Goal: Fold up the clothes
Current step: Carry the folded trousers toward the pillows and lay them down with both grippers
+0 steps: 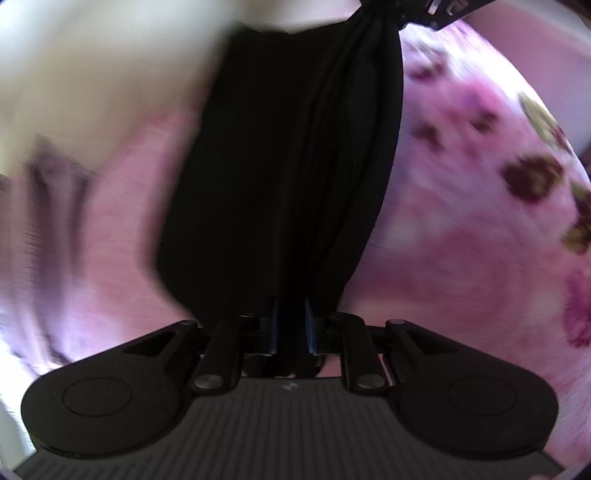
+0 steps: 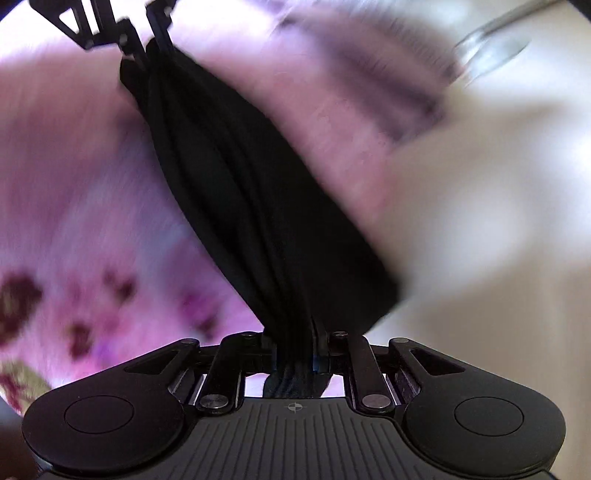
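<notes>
A black garment [image 1: 288, 158] hangs stretched in the air between my two grippers. My left gripper [image 1: 291, 321] is shut on one bunched end of it, the cloth pinched between the blue-edged pads. In the right wrist view the same black garment [image 2: 255, 192] runs from my right gripper [image 2: 295, 350], shut on its other gathered end, up to the left gripper [image 2: 147, 48] at the top left. The right gripper [image 1: 417, 14] shows at the top of the left wrist view, gripping the far end. Both views are blurred by motion.
Below the garment lies a pink bedcover [image 1: 480, 184] with dark red flowers, also in the right wrist view [image 2: 74, 258]. A pale cream surface [image 1: 92, 66] fills the upper left, and a white area [image 2: 498, 221] lies at the right.
</notes>
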Tool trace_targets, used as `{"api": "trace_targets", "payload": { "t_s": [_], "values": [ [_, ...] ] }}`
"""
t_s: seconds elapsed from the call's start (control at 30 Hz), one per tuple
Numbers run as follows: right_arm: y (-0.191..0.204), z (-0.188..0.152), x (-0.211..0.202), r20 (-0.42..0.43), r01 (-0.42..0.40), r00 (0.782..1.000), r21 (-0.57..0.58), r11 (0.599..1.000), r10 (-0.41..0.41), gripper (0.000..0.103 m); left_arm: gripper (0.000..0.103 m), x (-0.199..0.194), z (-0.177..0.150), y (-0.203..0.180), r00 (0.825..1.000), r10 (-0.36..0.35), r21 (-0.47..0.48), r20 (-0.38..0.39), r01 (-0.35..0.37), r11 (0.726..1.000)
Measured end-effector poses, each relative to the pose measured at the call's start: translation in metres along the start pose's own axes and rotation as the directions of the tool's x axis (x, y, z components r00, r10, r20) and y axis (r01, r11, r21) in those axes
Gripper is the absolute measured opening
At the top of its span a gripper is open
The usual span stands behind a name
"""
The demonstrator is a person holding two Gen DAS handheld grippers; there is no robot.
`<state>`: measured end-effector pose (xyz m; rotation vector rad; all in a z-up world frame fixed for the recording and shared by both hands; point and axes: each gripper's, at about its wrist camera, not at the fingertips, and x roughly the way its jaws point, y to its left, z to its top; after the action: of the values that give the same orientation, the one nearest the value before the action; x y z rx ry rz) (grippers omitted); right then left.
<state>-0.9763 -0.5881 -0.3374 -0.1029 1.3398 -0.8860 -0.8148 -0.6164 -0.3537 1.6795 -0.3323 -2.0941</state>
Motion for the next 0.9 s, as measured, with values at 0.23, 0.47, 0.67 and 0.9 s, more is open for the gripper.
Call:
{"api": "trace_targets", "payload": {
  "t_s": [0.23, 0.47, 0.67, 0.9],
  "values": [
    [0.029, -0.032, -0.002, -0.02, -0.023, 1.0, 0.061, 0.998, 0.025, 0.03, 0.014, -0.015, -0.008, -0.006, 0.998, -0.034, -0.042, -0.053, 0.032, 0.999],
    [0.023, -0.035, -0.042, -0.11, -0.065, 0.986, 0.426, 0.903, 0.124, 0.037, 0.015, -0.058, -0.03, 0.03, 0.998, -0.062, -0.191, -0.024, 0.056, 0.98],
    [-0.014, -0.022, -0.067, -0.058, -0.08, 0.986, 0.663, 0.744, 0.158, 0.037, 0.016, -0.047, -0.022, 0.087, 0.999, -0.026, -0.326, 0.026, 0.033, 0.945],
    [-0.094, 0.012, -0.026, 0.105, -0.124, 0.992, 0.744, 0.656, 0.068, 0.036, 0.017, 0.023, 0.011, 0.098, 0.99, -0.136, -0.341, -0.037, 0.116, 0.933]
  ]
}}
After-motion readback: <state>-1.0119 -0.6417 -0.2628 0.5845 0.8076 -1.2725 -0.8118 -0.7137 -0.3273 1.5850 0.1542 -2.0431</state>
